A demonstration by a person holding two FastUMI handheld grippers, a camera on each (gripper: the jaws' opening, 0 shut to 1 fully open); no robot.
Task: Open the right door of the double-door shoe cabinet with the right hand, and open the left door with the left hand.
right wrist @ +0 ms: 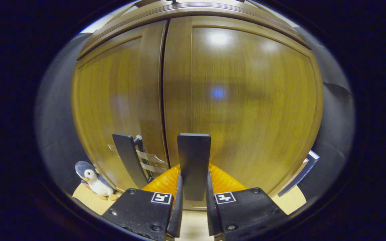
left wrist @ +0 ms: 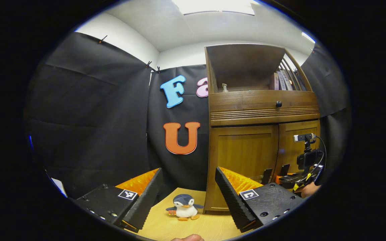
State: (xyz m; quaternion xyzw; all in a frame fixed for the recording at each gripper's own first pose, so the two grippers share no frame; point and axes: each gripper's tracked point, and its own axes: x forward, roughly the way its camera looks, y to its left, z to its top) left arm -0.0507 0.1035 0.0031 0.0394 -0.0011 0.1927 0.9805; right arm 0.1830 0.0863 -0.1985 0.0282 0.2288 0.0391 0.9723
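The right gripper [right wrist: 193, 214] pinches the right door's handle [right wrist: 193, 160], beside the seam of the closed shoe cabinet [right wrist: 246, 100]. The left gripper [left wrist: 188, 197] gapes wide, well clear left of the cabinet, above a toy penguin [left wrist: 183, 207].

No readable text, brand or number shows; the left gripper [left wrist: 186, 190] and right gripper [right wrist: 193, 201] bodies carry only small square coded markers.

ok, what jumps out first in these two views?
The wooden shoe cabinet looms close in the right gripper view, both doors shut, with the right gripper and its jaws clamped on the right door's black handle. In the left gripper view, the left gripper has its jaws wide apart, framing a penguin plush beside the cabinet.
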